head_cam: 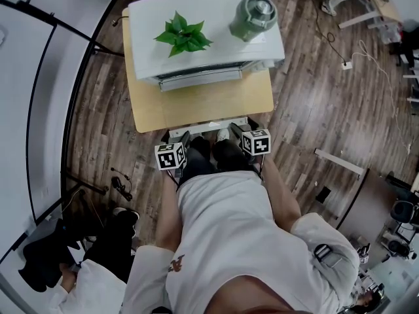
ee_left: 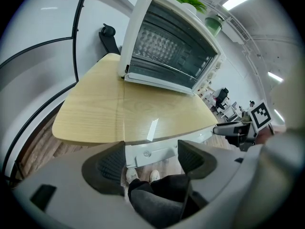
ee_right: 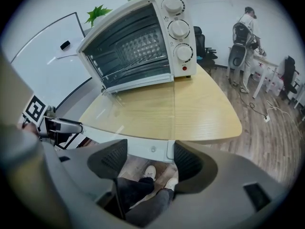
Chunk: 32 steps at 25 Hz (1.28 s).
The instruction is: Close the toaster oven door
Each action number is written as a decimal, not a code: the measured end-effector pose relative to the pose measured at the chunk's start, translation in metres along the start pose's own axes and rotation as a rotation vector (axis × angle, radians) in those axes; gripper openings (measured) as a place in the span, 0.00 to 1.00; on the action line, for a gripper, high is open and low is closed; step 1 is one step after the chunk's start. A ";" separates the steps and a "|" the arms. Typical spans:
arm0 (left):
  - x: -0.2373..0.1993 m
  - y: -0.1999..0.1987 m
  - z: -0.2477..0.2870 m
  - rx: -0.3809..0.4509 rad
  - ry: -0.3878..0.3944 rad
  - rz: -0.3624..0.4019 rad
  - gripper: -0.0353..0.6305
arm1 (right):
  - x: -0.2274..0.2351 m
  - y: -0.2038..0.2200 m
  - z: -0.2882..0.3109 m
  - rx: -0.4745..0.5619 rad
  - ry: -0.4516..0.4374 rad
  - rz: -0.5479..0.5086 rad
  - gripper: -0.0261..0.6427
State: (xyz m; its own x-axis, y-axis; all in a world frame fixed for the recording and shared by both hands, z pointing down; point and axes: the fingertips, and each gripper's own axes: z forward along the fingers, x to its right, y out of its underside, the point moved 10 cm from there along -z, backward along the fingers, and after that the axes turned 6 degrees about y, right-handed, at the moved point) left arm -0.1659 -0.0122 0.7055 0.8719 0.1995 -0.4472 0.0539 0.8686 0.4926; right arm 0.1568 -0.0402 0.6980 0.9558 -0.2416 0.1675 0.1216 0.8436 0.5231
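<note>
The white toaster oven (head_cam: 206,28) stands at the back of a light wooden table (head_cam: 147,106). Its glass door (ee_right: 143,106) lies open and flat over the tabletop, with the white handle bar (head_cam: 209,127) at the table's near edge. My left gripper (ee_left: 150,161) is open just in front of the handle bar (ee_left: 147,152), whose left part shows between the fingertips, untouched. My right gripper (ee_right: 150,159) is open too, with the right part of the handle bar (ee_right: 152,149) between its pads. Both grippers sit side by side at that edge, left gripper (head_cam: 186,137) and right gripper (head_cam: 234,131).
A green plant (head_cam: 182,34) and a green lidded pot (head_cam: 254,15) rest on top of the oven. Three knobs (ee_right: 178,28) run down the oven's right front. A person (ee_right: 244,35) stands at desks far right; another person (head_cam: 78,260) sits low on the left. A cable (head_cam: 357,51) crosses the wooden floor.
</note>
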 end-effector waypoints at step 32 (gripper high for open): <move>0.028 -0.031 -0.056 0.189 0.014 0.021 0.57 | -0.003 -0.035 -0.062 0.184 -0.061 0.115 0.46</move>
State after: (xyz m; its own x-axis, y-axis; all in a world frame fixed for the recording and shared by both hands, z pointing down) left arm -0.1709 -0.0079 0.6358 0.8669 0.2246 -0.4450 0.1271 0.7636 0.6330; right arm 0.1665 -0.0395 0.6278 0.9418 -0.1826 0.2824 -0.0432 0.7671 0.6401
